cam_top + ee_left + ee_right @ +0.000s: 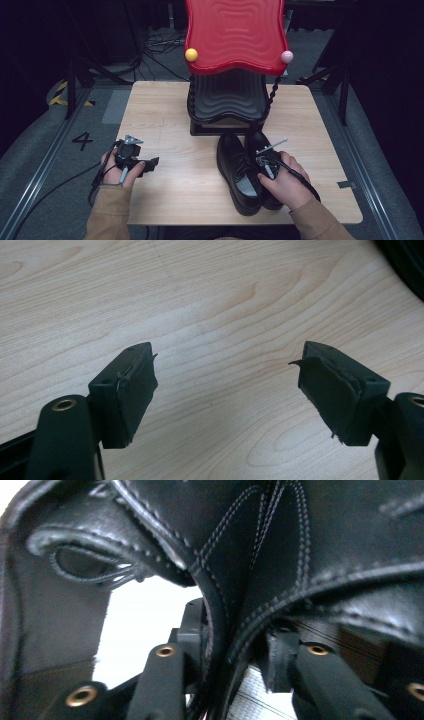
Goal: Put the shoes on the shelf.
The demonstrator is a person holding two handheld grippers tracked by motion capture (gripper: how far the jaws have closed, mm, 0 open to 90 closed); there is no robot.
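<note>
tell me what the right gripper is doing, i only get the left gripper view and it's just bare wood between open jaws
Observer: The right gripper is down at a pair of black shoes that stand side by side on the table.
Operator: is it holding them
Observer: It looks so. One jaw is inside each shoe, and the two inner collars are pinched together between the pads.
Operator: anything past the shoes
Observer: A red-topped stand sits just beyond their toes, at the table's far edge.
</note>
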